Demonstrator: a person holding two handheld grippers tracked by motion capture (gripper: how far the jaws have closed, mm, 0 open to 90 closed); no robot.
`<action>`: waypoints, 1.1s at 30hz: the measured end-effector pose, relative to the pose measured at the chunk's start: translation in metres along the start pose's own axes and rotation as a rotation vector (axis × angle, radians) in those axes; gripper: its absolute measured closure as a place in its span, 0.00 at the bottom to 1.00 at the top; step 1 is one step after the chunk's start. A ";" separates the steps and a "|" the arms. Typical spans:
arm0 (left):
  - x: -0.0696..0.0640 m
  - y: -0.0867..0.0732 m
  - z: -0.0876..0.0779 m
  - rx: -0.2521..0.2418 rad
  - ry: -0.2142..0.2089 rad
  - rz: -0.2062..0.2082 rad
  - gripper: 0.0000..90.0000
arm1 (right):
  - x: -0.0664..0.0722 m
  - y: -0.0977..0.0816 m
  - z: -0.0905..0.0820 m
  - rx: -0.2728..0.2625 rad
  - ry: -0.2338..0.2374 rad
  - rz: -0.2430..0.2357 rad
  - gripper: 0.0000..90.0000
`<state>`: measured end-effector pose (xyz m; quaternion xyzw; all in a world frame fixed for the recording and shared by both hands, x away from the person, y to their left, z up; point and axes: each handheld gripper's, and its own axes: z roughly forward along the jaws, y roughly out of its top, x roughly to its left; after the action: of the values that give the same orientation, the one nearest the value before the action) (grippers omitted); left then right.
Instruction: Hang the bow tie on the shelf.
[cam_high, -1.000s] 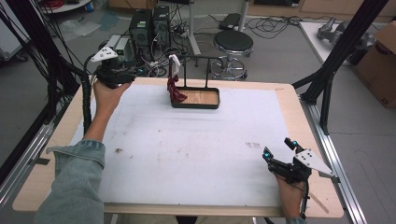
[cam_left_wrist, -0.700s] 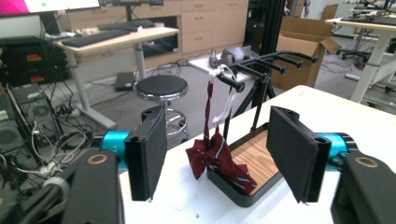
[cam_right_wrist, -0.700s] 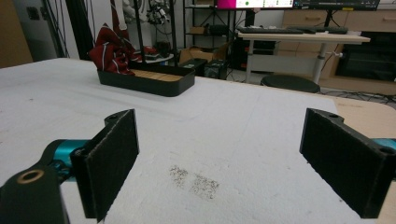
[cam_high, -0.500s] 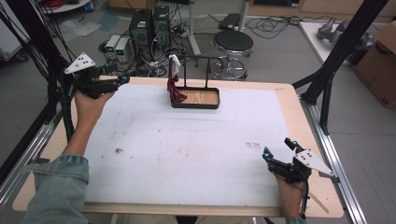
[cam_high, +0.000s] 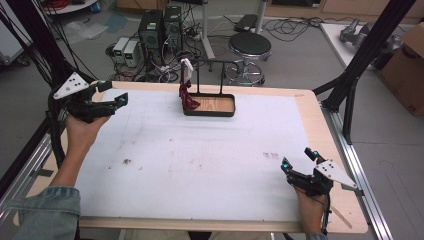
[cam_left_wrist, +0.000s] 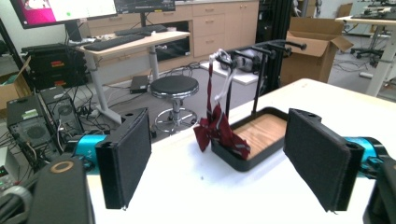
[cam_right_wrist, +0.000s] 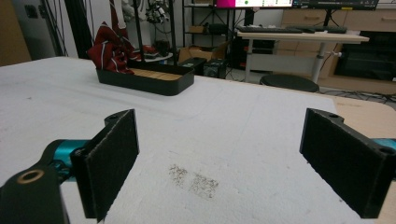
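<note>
Left claw (cam_high: 113, 93) shifted slightly toward counter (cam_high: 200, 165) centre, released, empty, right claw (cam_high: 299, 161) unmoved near front right corner, released, red cloth (cam_high: 189, 97) draped on black tray's (cam_high: 210, 112) rack, far edge.

the room is bright and the light is even, with no hard shadows on my white table (cam_high: 200, 165). no glare shows on it. the high view is a bit soft and grainy. in my left gripper view the black pads (cam_left_wrist: 128, 156) up close look a little blurry, and the far room is soft too. my right gripper view looks dimmer at the back.
</note>
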<state>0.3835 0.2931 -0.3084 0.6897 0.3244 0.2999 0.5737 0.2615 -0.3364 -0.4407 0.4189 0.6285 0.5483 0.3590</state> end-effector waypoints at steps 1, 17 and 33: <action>-0.002 -0.003 -0.004 0.002 0.003 0.001 0.25 | 0.000 0.000 0.000 0.000 0.000 0.000 0.12; -0.030 -0.048 -0.046 0.054 0.029 0.028 0.20 | 0.000 0.000 0.000 -0.003 0.001 -0.002 0.12; -0.042 -0.100 -0.063 0.071 0.078 -0.048 0.19 | 0.000 0.000 0.001 -0.002 0.001 0.002 0.12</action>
<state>0.2978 0.3104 -0.3984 0.6894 0.3736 0.3010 0.5427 0.2620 -0.3360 -0.4408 0.4191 0.6277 0.5495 0.3584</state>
